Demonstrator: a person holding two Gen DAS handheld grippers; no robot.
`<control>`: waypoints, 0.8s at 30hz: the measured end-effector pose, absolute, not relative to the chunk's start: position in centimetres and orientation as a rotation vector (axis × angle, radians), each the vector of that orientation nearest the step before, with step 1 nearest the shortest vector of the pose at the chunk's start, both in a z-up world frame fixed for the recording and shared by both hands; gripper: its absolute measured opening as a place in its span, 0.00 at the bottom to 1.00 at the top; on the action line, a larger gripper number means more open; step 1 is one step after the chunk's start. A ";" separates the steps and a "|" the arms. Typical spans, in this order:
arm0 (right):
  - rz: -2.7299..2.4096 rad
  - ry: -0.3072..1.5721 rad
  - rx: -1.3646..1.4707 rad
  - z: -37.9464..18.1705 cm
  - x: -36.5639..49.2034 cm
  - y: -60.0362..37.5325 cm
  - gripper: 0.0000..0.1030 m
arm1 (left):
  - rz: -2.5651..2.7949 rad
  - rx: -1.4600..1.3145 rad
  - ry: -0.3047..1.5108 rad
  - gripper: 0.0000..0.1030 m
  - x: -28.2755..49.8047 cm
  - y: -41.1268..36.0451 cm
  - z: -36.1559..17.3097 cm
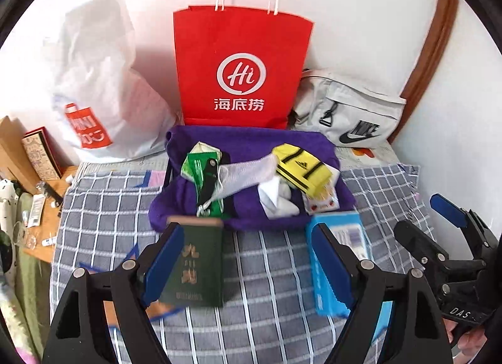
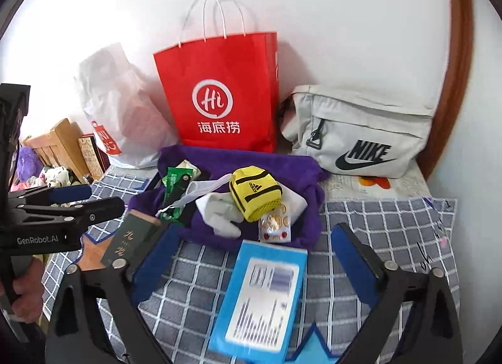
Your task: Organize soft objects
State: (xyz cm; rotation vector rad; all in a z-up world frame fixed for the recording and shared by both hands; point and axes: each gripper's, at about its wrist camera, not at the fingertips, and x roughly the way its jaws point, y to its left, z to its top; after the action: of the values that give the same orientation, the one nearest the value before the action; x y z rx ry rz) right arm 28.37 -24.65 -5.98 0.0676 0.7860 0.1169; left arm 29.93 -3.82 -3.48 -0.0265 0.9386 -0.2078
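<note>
On the grey checked bedcover (image 1: pixel 103 207), from the left, we see our left gripper (image 1: pixel 248 257) spread wide over the dark green book (image 1: pixel 194 265), whose left edge lies beside one pad, nothing gripped. Ahead, the purple cloth (image 2: pixel 282 163) carries a green packet (image 2: pixel 172 188), white fabric (image 2: pixel 219 207) and a yellow pouch (image 2: pixel 254 197). Rightward, our right gripper (image 2: pixel 254 266) gapes around the blue box (image 2: pixel 266 295), pads clear of it.

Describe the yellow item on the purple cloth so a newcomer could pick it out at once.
Find the tall red paper bag against the wall; in front of it a purple cloth lies bunched on the checked cover. On the cloth's right half lies the yellow item, beside white fabric. It alone is bright yellow, with black stripes and a small black logo.
</note>
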 end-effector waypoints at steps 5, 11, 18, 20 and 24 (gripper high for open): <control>0.097 0.793 0.100 -5.1 24.4 -24.8 0.99 | -0.189 -0.008 0.907 0.95 25.0 -4.0 -2.3; 0.063 0.790 0.099 -4.3 18.9 -25.0 1.00 | -0.159 -0.019 0.888 0.97 19.9 -3.7 -1.6; 0.046 0.778 0.083 -3.6 13.7 -25.0 1.00 | -0.111 -0.020 0.869 0.97 14.7 -3.2 -1.4; 0.044 0.774 0.086 -3.5 12.5 -25.0 1.00 | -0.094 -0.016 0.874 0.97 13.7 -3.1 -1.4; 0.035 0.772 0.097 -3.3 10.2 -25.2 1.00 | -0.095 -0.029 0.858 0.97 11.6 -2.8 -1.2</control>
State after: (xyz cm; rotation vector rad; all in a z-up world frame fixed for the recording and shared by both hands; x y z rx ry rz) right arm 10.25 -25.17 -3.26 0.0972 0.7718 0.0347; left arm 11.61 -2.80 -1.23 -0.0290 0.8576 -0.0951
